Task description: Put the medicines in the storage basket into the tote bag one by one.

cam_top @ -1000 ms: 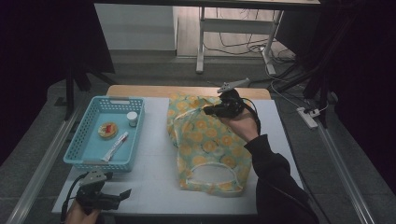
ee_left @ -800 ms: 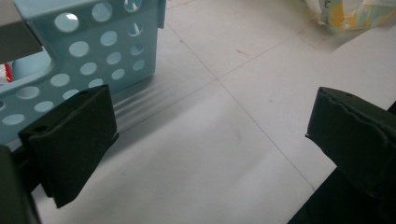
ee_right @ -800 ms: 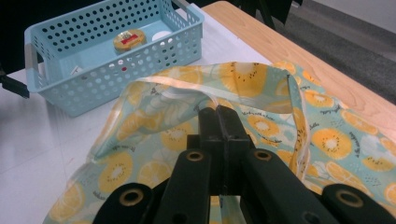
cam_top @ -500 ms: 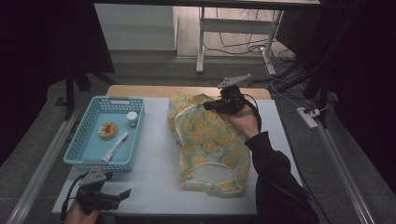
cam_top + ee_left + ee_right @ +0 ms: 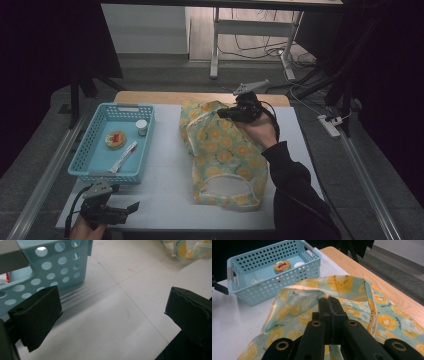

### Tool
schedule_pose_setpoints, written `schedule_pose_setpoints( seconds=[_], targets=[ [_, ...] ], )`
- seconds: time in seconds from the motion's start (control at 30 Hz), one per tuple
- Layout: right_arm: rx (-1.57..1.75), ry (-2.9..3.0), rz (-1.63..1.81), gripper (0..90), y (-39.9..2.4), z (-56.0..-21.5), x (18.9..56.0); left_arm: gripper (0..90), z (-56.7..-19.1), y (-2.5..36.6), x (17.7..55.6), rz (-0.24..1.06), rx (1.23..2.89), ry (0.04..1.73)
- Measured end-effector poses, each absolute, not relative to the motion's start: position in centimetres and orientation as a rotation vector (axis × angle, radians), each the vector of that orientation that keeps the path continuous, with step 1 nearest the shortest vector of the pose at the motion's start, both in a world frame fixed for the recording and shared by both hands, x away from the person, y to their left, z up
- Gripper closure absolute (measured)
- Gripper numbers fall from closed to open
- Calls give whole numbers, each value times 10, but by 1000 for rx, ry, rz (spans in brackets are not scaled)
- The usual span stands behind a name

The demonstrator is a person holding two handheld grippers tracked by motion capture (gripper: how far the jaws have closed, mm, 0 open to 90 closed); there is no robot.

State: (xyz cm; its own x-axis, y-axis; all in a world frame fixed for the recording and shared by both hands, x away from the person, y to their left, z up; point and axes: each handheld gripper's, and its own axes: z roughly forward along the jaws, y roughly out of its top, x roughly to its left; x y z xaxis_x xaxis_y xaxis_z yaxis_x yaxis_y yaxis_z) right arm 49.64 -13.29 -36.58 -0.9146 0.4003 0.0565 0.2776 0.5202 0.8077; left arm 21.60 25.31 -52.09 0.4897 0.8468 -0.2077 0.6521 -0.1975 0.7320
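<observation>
A yellow-and-teal fruit-print garment (image 5: 222, 155) lies spread on the white tabletop (image 5: 170, 175), running from near the far edge down towards the near edge, right of the middle; its rounded neck opening faces the near edge. The right claw (image 5: 226, 113) is at the garment's far end, close to the tabletop's far edge, with its jaws clenched flat together on a raised fold of the fabric. In the right gripper view, the right claw (image 5: 329, 302) has the cloth (image 5: 307, 302) bunched up in front of its tips and draped to both sides, so the far end of the garment is lifted while the rest lies on the surface. The left claw (image 5: 131, 207) rests at the near-left corner of the tabletop, well apart from the garment, with its jaws released and nothing between them; in the left gripper view, the left claw (image 5: 112, 315) has only bare tabletop between its spread black pads (image 5: 37, 315). Just beyond it, by the left edge, stands a light-blue perforated basket (image 5: 95, 150) holding a round yellow tin (image 5: 115, 139), a small white-capped jar (image 5: 141, 126) and a white tube (image 5: 123, 156).
</observation>
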Motion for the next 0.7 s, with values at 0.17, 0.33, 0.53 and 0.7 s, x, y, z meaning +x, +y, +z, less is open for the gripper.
schedule_pose_setpoints(
  seconds=[0.17, 0.33, 0.53, 0.7],
  targets=[
    [585, 2617, 1354, 900, -133, -368, 496, 5, -521, 256, 216, 294, 1904, 1242],
    [583, 2617, 1354, 900, -133, -368, 496, 5, -521, 258, 215, 284, 1889, 1235],
    [581, 2615, 1354, 900, -134, -368, 495, 0, -519, 258, 215, 266, 1889, 1216],
    [579, 2613, 1358, 900, -133, -368, 495, 0, -516, 261, 215, 263, 1877, 1204]
  ],
)
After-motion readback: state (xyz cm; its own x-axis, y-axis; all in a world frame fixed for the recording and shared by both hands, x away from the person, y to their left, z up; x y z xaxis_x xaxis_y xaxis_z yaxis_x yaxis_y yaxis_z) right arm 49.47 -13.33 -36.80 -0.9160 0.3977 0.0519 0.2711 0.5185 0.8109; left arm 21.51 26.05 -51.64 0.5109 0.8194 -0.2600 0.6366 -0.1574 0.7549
